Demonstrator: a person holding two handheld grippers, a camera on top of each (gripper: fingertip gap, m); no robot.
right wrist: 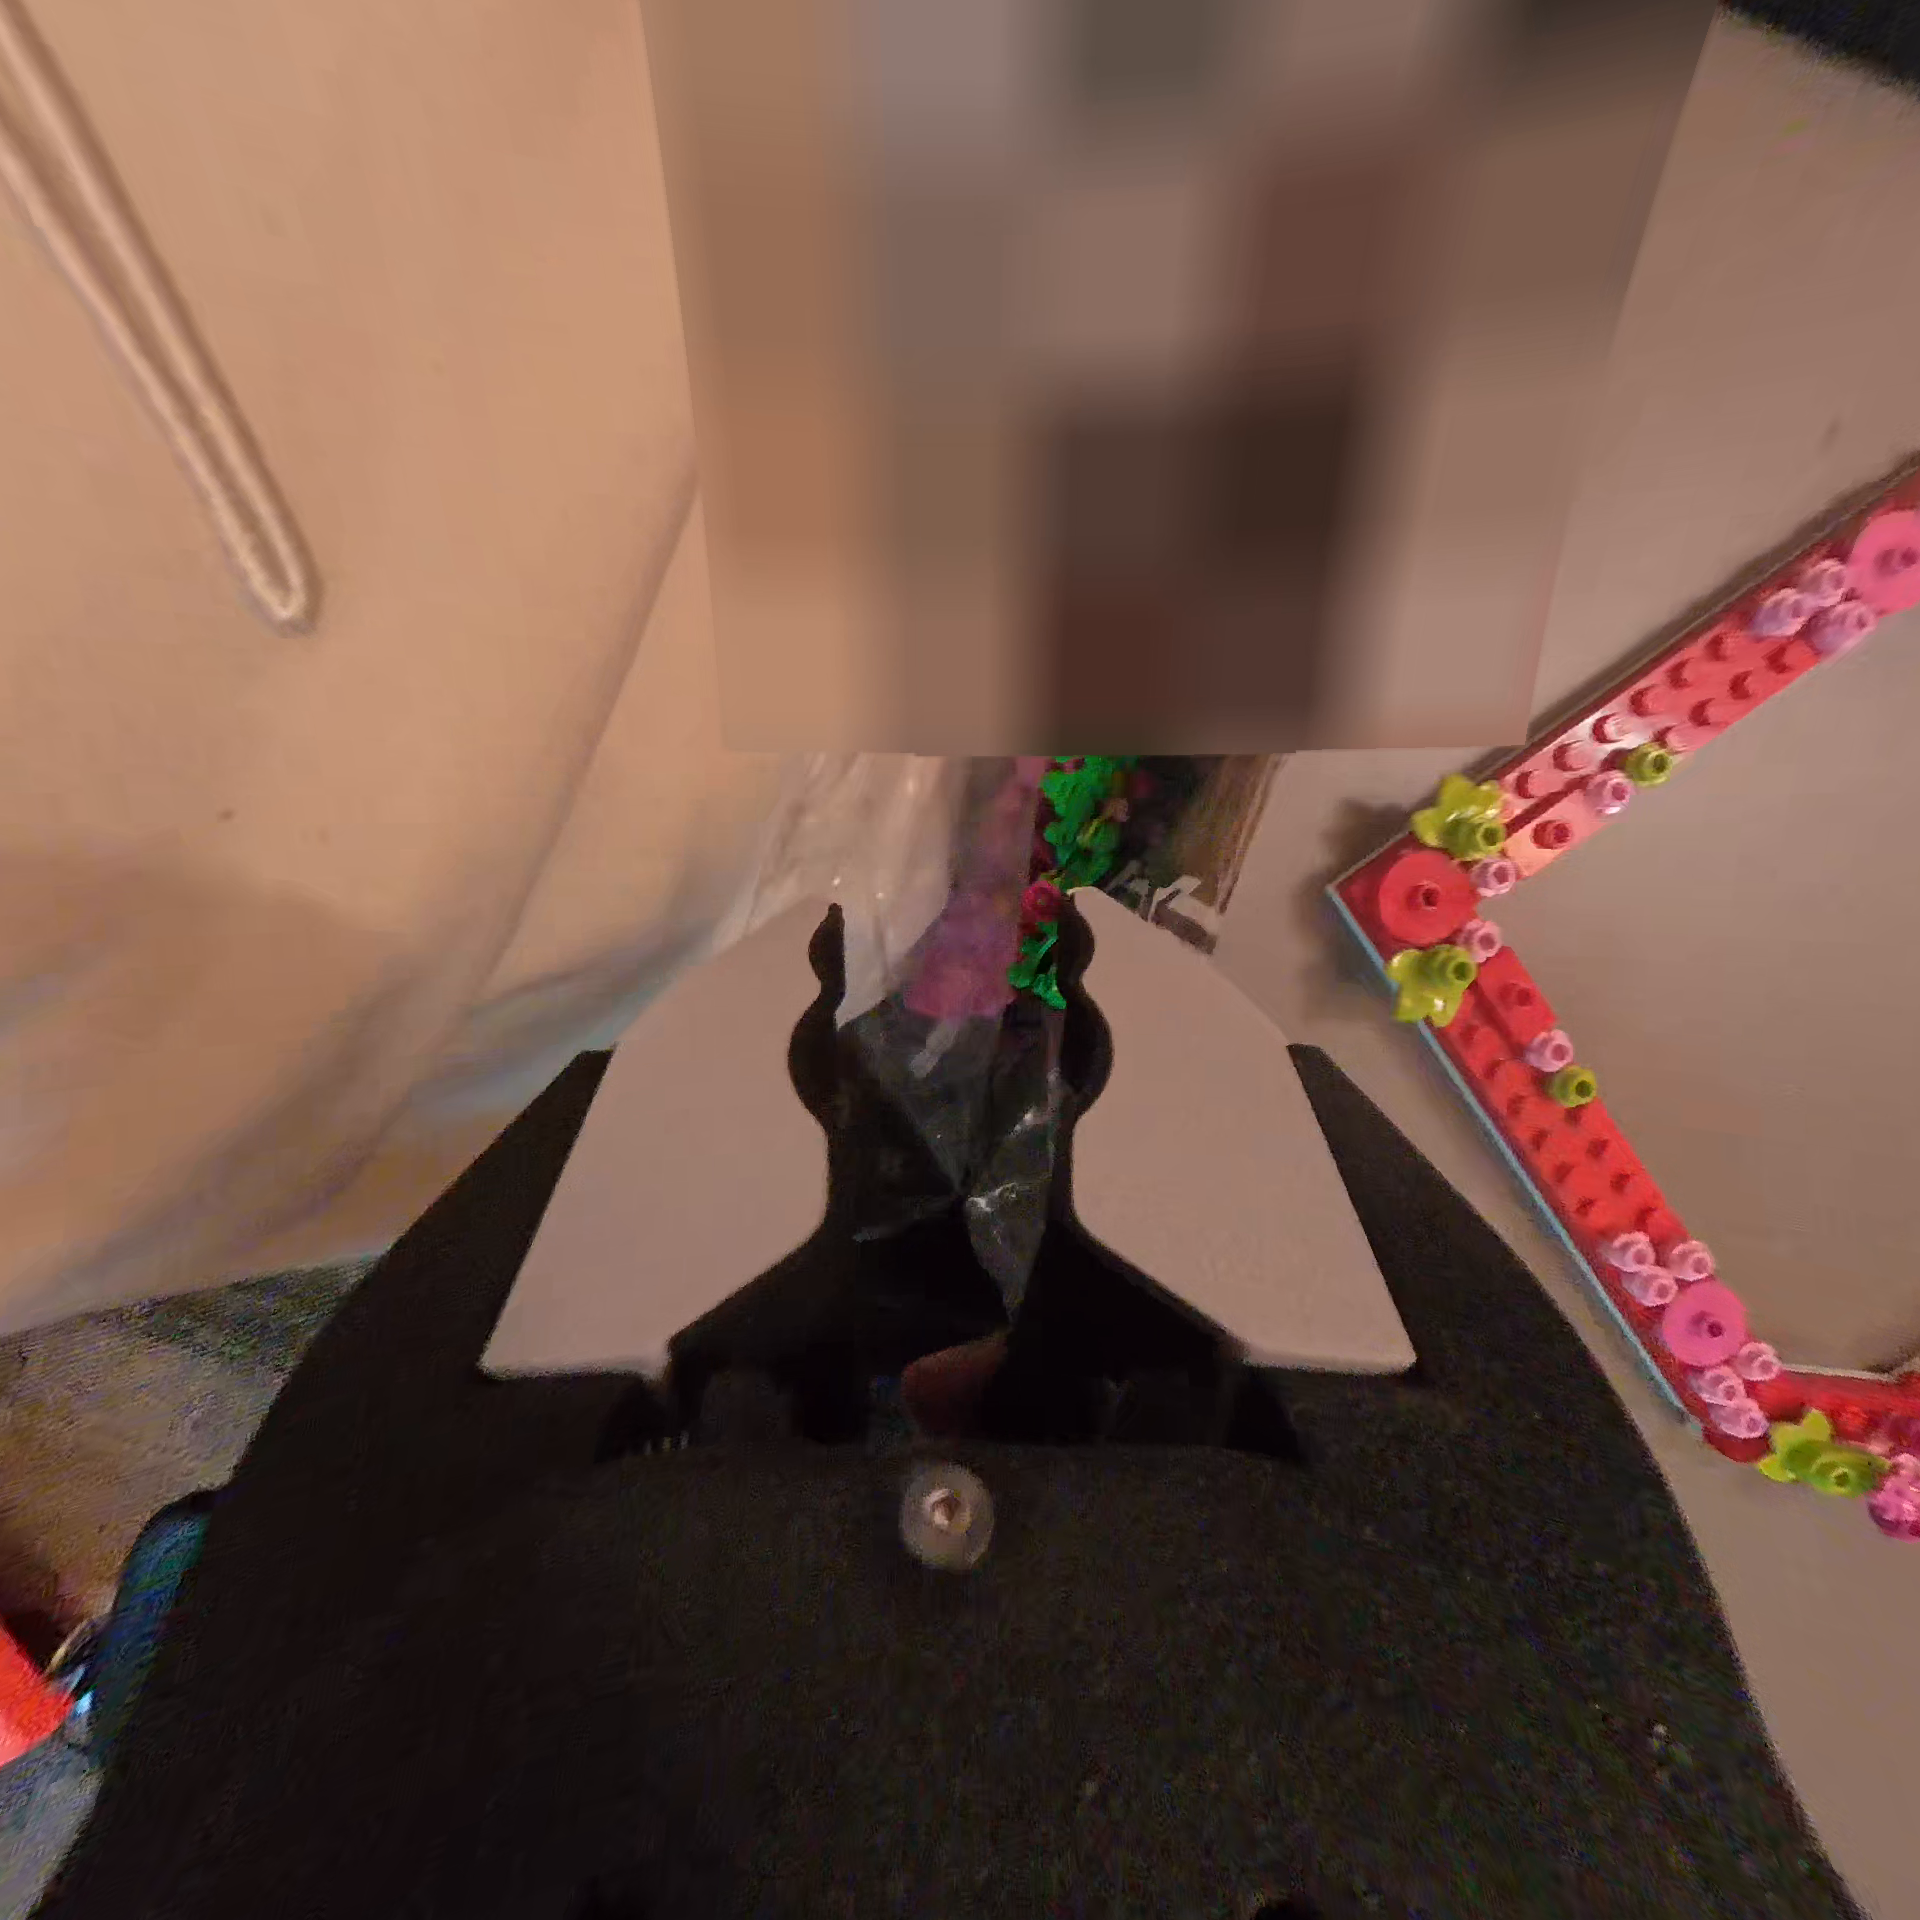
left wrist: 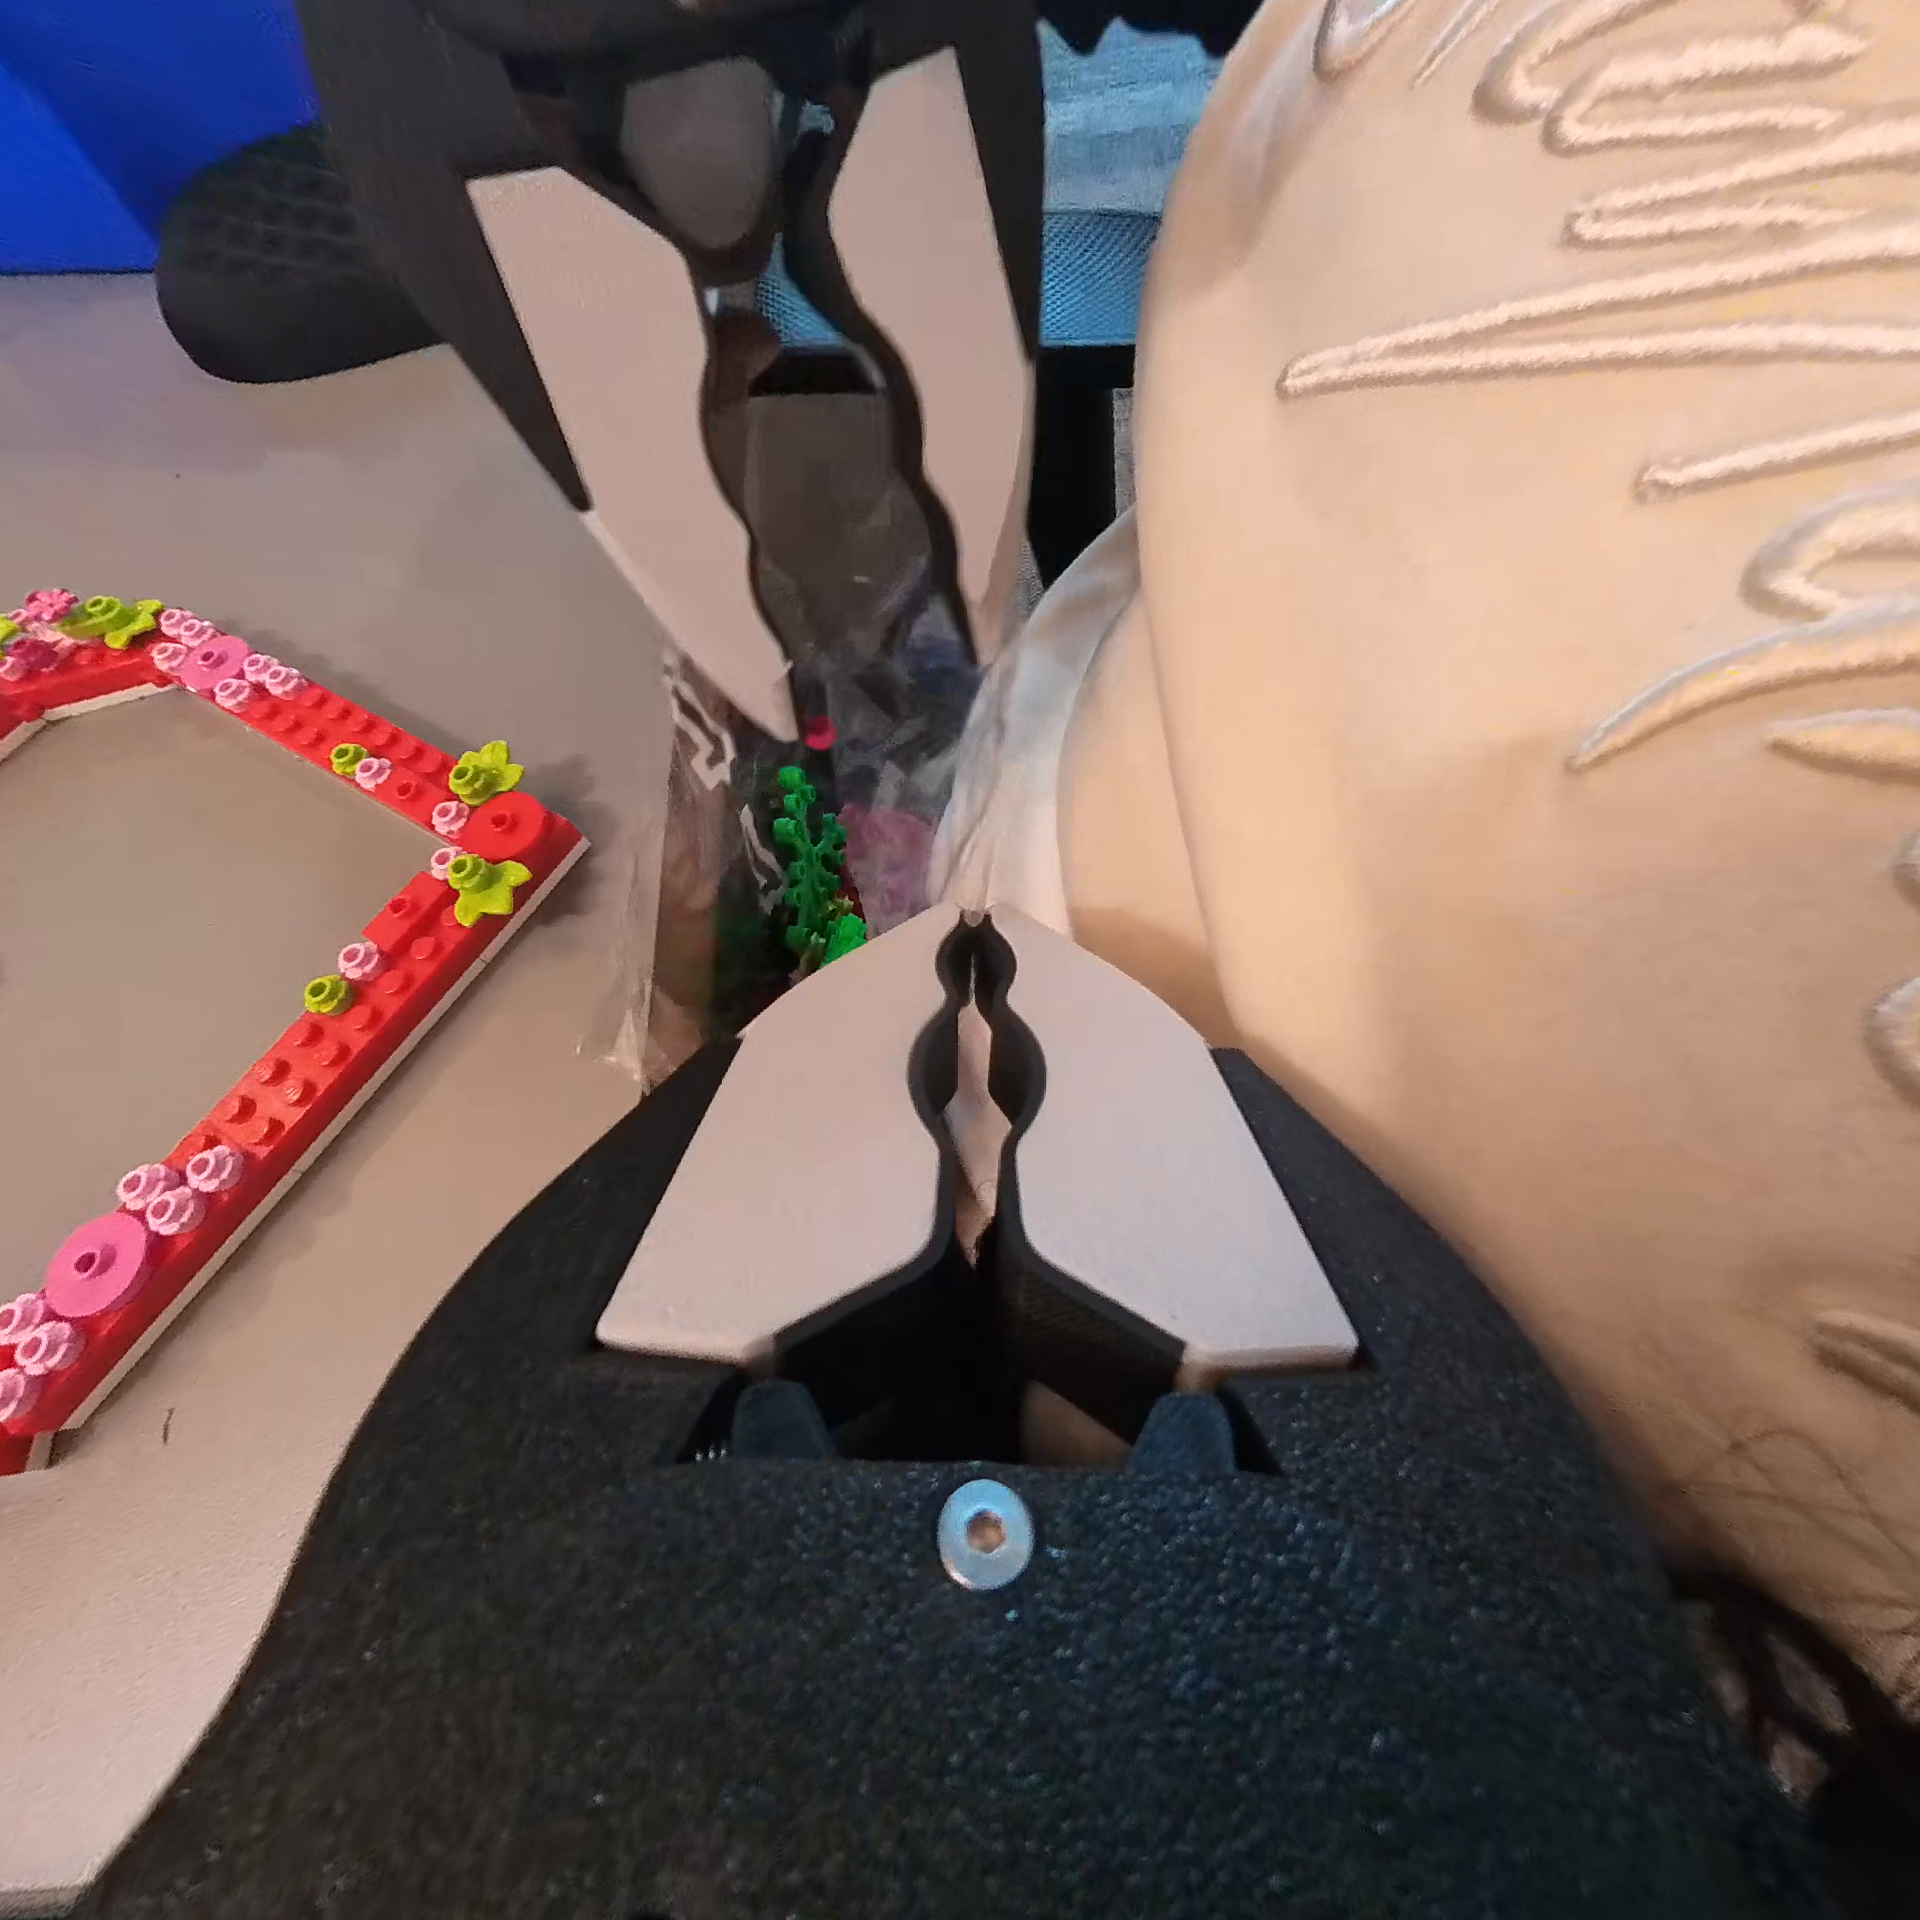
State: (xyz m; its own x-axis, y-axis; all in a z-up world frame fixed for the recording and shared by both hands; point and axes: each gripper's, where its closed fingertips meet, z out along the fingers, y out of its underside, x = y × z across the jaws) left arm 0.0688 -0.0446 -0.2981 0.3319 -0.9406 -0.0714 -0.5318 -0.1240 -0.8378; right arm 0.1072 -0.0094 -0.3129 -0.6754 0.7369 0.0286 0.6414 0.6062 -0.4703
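A clear plastic bag [left wrist: 698, 862] of small toy pieces, with green plant parts [left wrist: 805, 862] and purple bits, hangs between the two grippers above the table edge. My left gripper [left wrist: 971, 925] is shut on a thin edge of the bag's film. My right gripper [right wrist: 956, 904] has its fingers apart with the crumpled bag [right wrist: 966, 1091] running between them; the film lies against its right finger. In the left wrist view the right gripper [left wrist: 883, 686] comes in from above, opposite my left one.
A red brick frame [left wrist: 343, 1029] dotted with pink flowers and lime leaves lies on the beige table [left wrist: 260, 468]; it also shows in the right wrist view [right wrist: 1558, 1122]. A person's beige embroidered garment [left wrist: 1455, 727] is close beside both grippers. A black mesh object [left wrist: 270, 270] is behind.
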